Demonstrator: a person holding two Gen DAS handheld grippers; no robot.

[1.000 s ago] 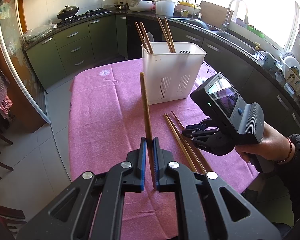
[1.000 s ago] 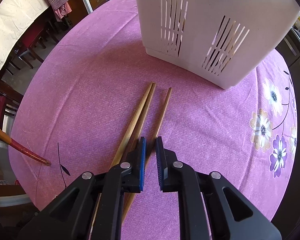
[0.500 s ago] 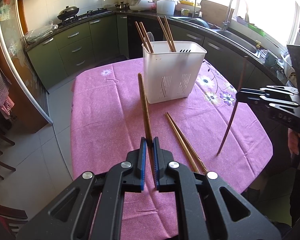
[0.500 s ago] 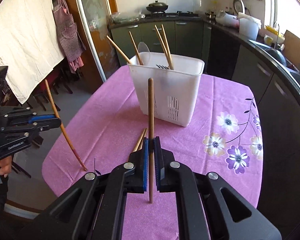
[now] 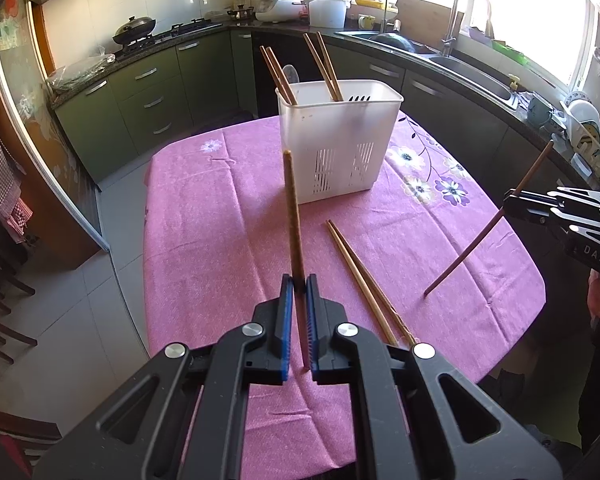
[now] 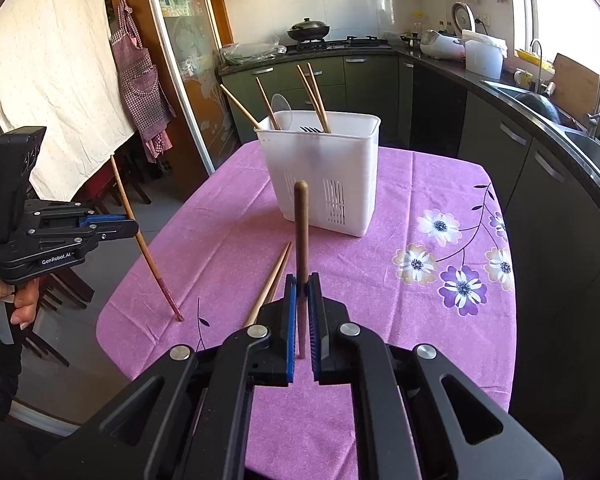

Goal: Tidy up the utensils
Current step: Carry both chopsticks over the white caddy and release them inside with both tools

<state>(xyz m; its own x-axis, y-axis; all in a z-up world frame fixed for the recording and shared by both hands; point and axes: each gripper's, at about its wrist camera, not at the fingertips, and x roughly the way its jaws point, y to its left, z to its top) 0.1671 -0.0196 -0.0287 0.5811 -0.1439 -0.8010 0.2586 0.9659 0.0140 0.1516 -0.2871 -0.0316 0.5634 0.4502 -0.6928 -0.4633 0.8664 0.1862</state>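
A white slotted utensil holder [image 5: 338,140] stands on the pink tablecloth [image 5: 220,216], with several chopsticks, a spoon and a fork in it; it also shows in the right wrist view [image 6: 324,172]. My left gripper [image 5: 297,280] is shut on a brown chopstick [image 5: 292,208] held upright above the cloth. My right gripper [image 6: 302,278] is shut on a dark brown chopstick [image 6: 301,232], also upright. Two loose chopsticks [image 5: 360,276] lie side by side on the cloth between the grippers, also seen in the right wrist view [image 6: 274,276].
The table is ringed by green kitchen cabinets [image 5: 140,92] and a counter with a sink [image 5: 472,72] on the right. Chairs [image 6: 100,192] and a hanging white cloth [image 6: 56,72] stand on the left side. A wok [image 5: 134,28] sits on the stove.
My right gripper shut on a chopstick lying on the cloth, lifted it and drew back to the table's right side. My left gripper kept its chopstick and rose slightly.
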